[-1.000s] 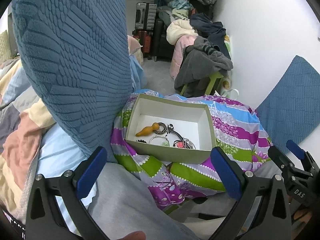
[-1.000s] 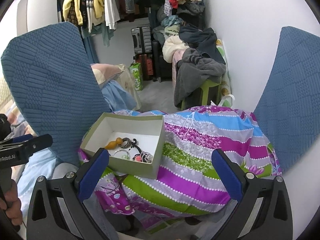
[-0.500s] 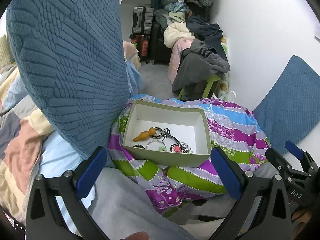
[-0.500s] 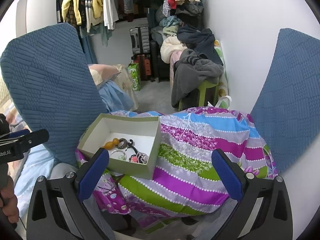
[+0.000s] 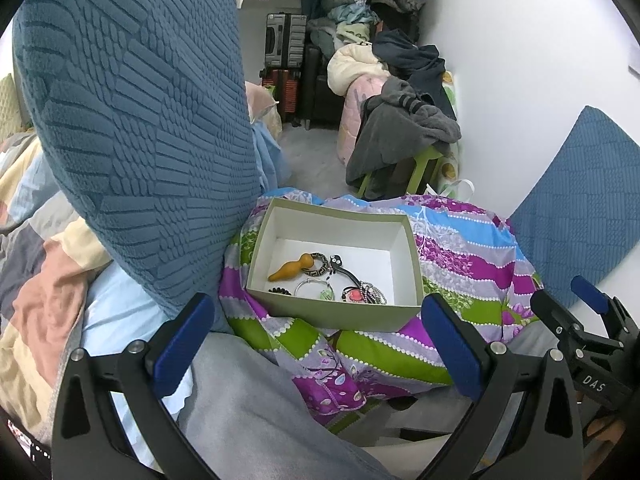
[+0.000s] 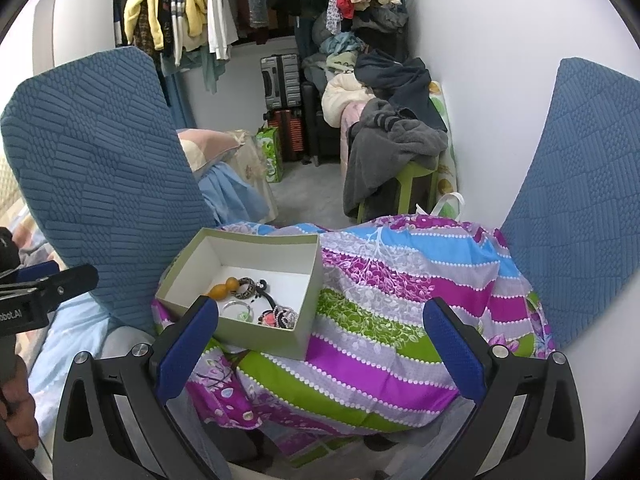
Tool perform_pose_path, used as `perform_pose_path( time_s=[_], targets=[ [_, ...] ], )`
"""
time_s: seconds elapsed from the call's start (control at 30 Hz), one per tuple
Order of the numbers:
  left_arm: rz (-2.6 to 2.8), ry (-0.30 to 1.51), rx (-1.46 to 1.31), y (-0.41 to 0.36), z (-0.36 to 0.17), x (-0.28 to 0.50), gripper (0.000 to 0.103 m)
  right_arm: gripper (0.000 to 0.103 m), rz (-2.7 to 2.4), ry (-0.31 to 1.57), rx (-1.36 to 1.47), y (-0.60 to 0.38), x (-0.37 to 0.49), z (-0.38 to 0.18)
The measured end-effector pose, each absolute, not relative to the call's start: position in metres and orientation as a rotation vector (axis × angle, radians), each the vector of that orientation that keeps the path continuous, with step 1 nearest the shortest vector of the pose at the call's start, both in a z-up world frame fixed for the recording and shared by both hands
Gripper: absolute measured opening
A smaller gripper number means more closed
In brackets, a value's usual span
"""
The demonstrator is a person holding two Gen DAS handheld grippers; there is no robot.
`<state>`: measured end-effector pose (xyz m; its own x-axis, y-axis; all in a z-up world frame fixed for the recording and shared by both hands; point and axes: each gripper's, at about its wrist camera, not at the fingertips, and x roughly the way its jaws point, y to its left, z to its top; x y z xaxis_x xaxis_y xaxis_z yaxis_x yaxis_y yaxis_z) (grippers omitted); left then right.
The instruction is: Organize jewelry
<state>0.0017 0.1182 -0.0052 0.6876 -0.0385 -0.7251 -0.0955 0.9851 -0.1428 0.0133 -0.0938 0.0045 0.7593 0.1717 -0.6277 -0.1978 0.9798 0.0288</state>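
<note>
Here, the left gripper (image 5: 314,342) stands wide apart and holds nothing, its blue pads (image 5: 450,346) framing the near edge of a box (image 5: 336,314) just ahead. The right gripper (image 6: 320,344) is likewise spread wide and bare; from its view the box (image 6: 264,334) sits ahead and to the left, partly behind the left pad (image 6: 186,348).

The box is open-topped, green outside and white inside, and rests on a striped floral quilt (image 5: 468,264) bunched into a mound. All the jewelry lies in the box's near half, toward the left gripper. Nearest are a small dark beaded loop (image 5: 280,291), a thin silver bangle (image 5: 310,287) with a pale green charm, and a tangle of beads with a pink-red piece (image 5: 362,294). Just beyond lie an amber gourd-shaped pendant (image 5: 291,268), a patterned black-and-cream ring (image 5: 318,263) touching it, and a dark cord with a black bead (image 5: 340,266). The far half of the box floor is bare white.

Left of the box rises a blue textured cushion (image 5: 140,120); another blue cushion (image 6: 580,200) leans on the wall to the right. Farther off, a green stool (image 6: 416,184) carries heaped grey clothing.
</note>
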Motion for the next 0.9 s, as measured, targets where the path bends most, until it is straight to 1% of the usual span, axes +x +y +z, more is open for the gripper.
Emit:
perform_pose_path(
  time_s=[0.9],
  targets=[
    [0.04,0.794,-0.15,0.124,0.005,-0.005,0.103,0.103,0.197,0.676,-0.047,-0.093,0.007,0.004]
  ],
)
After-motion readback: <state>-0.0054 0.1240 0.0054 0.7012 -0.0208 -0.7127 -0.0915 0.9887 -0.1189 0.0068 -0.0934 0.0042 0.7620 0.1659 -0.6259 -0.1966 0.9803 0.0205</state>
